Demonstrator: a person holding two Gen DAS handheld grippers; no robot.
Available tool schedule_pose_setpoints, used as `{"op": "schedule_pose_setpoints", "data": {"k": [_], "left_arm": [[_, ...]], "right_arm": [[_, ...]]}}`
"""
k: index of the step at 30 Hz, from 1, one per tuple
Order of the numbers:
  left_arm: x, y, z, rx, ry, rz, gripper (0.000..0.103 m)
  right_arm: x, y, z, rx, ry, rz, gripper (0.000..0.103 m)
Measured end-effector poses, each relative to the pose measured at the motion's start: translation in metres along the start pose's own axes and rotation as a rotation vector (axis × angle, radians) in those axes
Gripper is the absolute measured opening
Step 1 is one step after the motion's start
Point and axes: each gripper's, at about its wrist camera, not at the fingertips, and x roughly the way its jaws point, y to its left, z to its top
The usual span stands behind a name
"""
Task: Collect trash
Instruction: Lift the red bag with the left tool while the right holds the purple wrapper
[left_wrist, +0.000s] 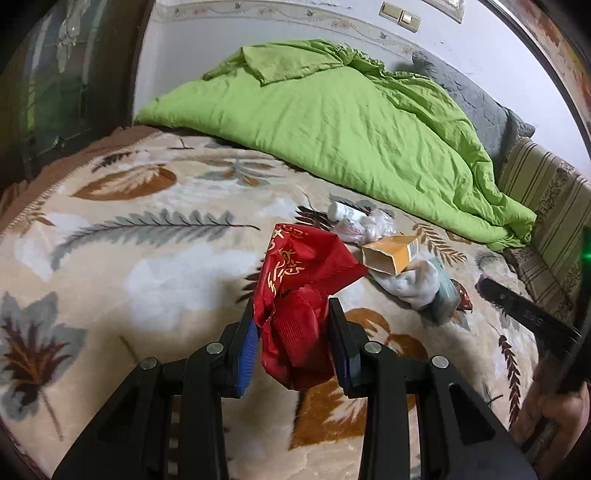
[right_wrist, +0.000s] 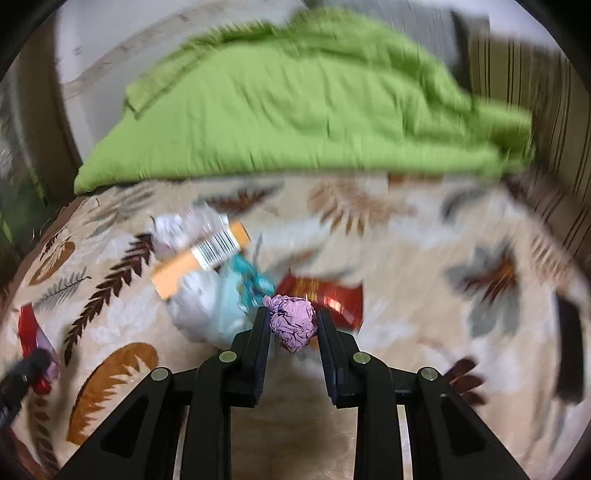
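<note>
My left gripper (left_wrist: 291, 310) is shut on a crumpled red foil wrapper (left_wrist: 299, 291) with gold print and holds it over the leaf-patterned blanket (left_wrist: 147, 266). My right gripper (right_wrist: 292, 314) is shut on a crumpled ball of purple paper (right_wrist: 293, 323). Beyond the red wrapper lies a trash pile: an open orange carton (left_wrist: 391, 253), a white bottle (left_wrist: 343, 211), crumpled clear plastic (left_wrist: 373, 227) and a white and teal bag (left_wrist: 424, 286). The right wrist view is blurred; it shows the carton (right_wrist: 201, 258), the bag (right_wrist: 221, 299) and a red wrapper (right_wrist: 325, 295) behind the purple ball.
A rumpled green duvet (left_wrist: 332, 122) covers the far side of the bed, with a grey pillow (left_wrist: 472, 96) and a striped headboard cushion (left_wrist: 546, 206) at the right. The other gripper's black finger (left_wrist: 524, 310) enters at the right edge. A dark wardrobe (left_wrist: 55, 92) stands at the left.
</note>
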Motion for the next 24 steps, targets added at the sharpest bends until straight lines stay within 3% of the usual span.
{"op": "schedule_pose_setpoints", "data": {"k": [5, 8, 12, 18, 24], "left_arm": [[-0.023, 0.004, -0.005, 0.019, -0.043, 0.063, 0.034], [-0.027, 0.013, -0.004, 0.006, -0.046, 0.099, 0.034], [-0.026, 0.02, -0.004, 0.0, -0.049, 0.126, 0.034], [-0.017, 0.013, -0.006, 0.039, -0.035, 0.149, 0.034], [-0.015, 0.007, -0.007, 0.076, -0.04, 0.172, 0.034]], "right_arm": [[-0.032, 0.026, -0.011, -0.062, -0.07, 0.119, 0.027], [-0.046, 0.047, -0.022, -0.113, -0.079, 0.223, 0.027], [-0.057, 0.067, -0.036, -0.148, -0.056, 0.299, 0.028], [-0.06, 0.085, -0.051, -0.217, -0.041, 0.295, 0.028], [-0.05, 0.083, -0.051, -0.204, -0.021, 0.292, 0.028]]}}
